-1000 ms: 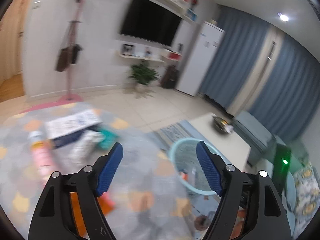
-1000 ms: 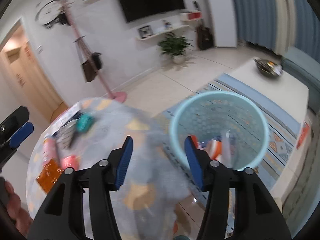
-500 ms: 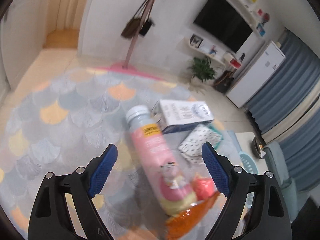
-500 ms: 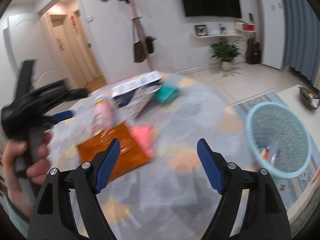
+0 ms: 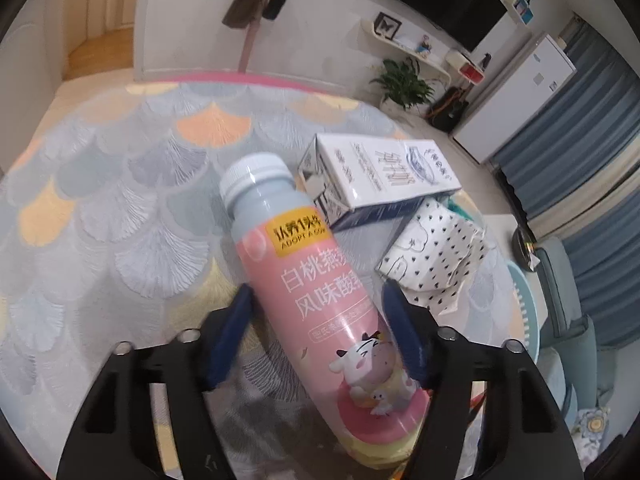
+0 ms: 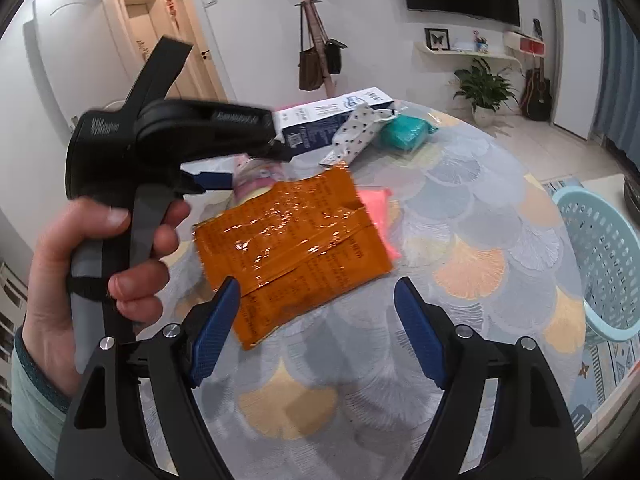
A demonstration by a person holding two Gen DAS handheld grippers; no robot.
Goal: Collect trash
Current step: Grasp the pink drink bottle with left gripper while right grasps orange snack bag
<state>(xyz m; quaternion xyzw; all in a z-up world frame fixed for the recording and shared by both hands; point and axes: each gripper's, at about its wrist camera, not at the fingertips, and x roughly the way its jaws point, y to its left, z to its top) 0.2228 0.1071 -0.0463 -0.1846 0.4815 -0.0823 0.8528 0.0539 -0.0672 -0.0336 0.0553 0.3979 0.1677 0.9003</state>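
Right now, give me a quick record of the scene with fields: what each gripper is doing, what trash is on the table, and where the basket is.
left gripper: around pink bottle, jaws not clearly clamped
right gripper: open, empty, near orange wrapper
other trash: milk carton, dotted wrapper, teal item
basket: beside table, right

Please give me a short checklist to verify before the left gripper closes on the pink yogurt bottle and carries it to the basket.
1. Pink plastic yogurt bottle lies between the left gripper fingers: ok.
2. Fingers touch the bottle: cannot tell; a gap shows on the left side.
3. Bottle cap closed: ok.
4. White milk carton and dotted paper wrapper lie outside the fingers: ok.
5. Light blue plastic basket stands beside the table, open: ok.
6. Right gripper open, over the orange foil packet, apart from the bottle: ok.
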